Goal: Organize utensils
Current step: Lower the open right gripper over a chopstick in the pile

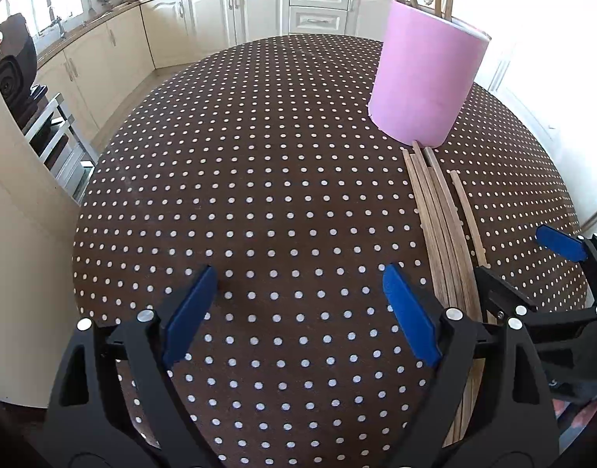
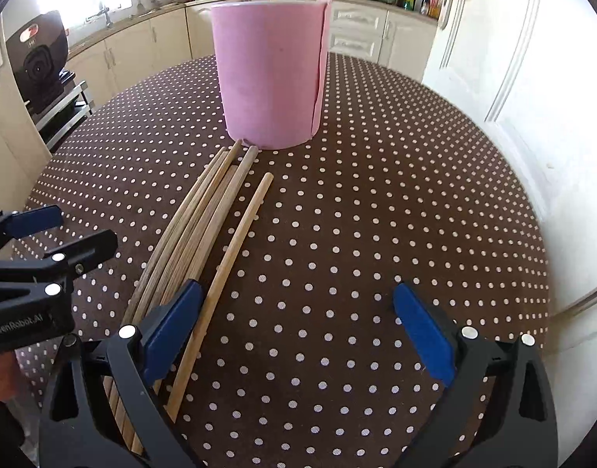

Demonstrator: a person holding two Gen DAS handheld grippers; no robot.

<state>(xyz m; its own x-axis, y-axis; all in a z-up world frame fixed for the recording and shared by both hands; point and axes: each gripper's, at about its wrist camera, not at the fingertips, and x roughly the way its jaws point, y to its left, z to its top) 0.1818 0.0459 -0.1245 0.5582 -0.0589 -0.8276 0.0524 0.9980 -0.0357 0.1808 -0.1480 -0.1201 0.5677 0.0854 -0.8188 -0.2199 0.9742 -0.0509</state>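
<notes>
A pink cylindrical holder [image 1: 427,82] [image 2: 271,74] stands upright on the brown polka-dot table, with several wooden chopsticks standing in it. A bundle of several wooden chopsticks [image 1: 442,226] [image 2: 197,226] lies flat on the table, tips against the holder's base. One chopstick [image 2: 236,245] lies slightly apart on the right of the bundle. My left gripper [image 1: 298,304] is open and empty, left of the bundle. My right gripper [image 2: 298,327] is open and empty; its left finger [image 2: 173,323] is over the near end of the bundle. The right gripper also shows in the left wrist view [image 1: 532,257].
The round table [image 1: 259,195] carries a brown dotted cloth. Cream kitchen cabinets [image 1: 228,11] run behind it. A black appliance on a rack [image 1: 14,66] stands to the left. A white door [image 2: 513,58] is close to the table's right edge.
</notes>
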